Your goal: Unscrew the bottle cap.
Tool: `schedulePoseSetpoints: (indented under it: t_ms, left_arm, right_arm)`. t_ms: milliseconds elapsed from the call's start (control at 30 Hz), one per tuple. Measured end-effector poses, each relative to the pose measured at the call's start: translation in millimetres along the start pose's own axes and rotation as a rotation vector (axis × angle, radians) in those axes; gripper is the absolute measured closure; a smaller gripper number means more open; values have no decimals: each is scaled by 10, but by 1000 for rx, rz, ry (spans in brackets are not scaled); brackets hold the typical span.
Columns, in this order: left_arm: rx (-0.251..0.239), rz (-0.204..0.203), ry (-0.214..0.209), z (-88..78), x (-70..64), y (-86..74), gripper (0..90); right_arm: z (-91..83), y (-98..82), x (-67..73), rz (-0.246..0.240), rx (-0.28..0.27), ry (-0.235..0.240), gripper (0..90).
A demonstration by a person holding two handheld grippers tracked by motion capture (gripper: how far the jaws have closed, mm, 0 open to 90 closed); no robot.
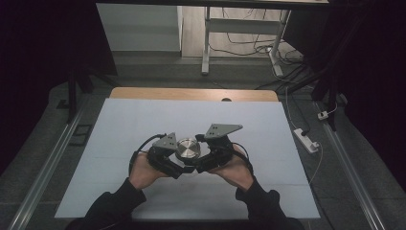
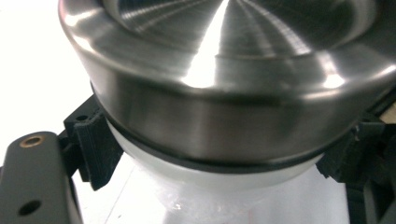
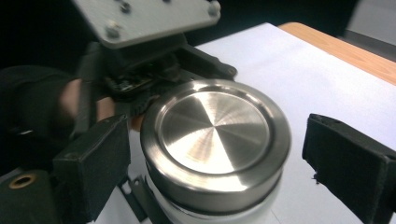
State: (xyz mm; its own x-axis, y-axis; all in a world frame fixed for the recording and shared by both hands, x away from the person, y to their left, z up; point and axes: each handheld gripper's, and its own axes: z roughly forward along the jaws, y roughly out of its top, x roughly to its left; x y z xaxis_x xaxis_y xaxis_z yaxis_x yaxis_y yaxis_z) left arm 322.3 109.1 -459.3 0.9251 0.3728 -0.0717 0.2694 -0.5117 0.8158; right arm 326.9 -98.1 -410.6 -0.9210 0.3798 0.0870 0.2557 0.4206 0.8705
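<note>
Brushed steel catches the light on the round lid (image 1: 187, 149) of a jar, which sits over a white, frosted body (image 2: 243, 186) with a dark ring at the seam between the two. The jar is near the middle of the pale sheet (image 1: 143, 124) that covers the counter (image 1: 191, 93), a little toward the person's side, between the two hands. The left claw (image 1: 178, 163) is closed on the jar: in the left gripper view its black pads (image 2: 95, 144) press against the white body just under the lid, one on each side, and the lid's rim looms large above them. The left hand (image 1: 141, 170) comes in from the bottom of the high view in a dark sleeve and holds that claw low, beside the jar. The right claw (image 3: 224, 154) stands around the lid without gripping it: in the right gripper view the jaws are parted, the one at the left just beside the lid's rim, the one at the right well clear of it with bare sheet showing in the gap. Nothing is held in it. The right hand (image 1: 234, 167) brings that claw in from the other side, so the two claws meet at the jar, their grey three-cornered plates (image 1: 221, 129) rising above them. Beyond the counter's wooden far edge lie cables and a white power strip (image 1: 306, 140) on the floor.
</note>
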Motion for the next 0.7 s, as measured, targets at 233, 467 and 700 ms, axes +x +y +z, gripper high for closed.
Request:
schedulePoseSetpoints:
  t_ms: [233,467,700]
  left_arm:
    - [12,-2,14,25,-32,21,155]
    - [13,56,-97,-6,-9,6,155]
    - [8,103,-177,-35,1,-2,154]
  right_arm:
    - [65,-15,99,-25,1,-83,180]
    - [18,-24,33,-57,3,48,184]
    - [-19,-52,-26,-96,-27,181,185]
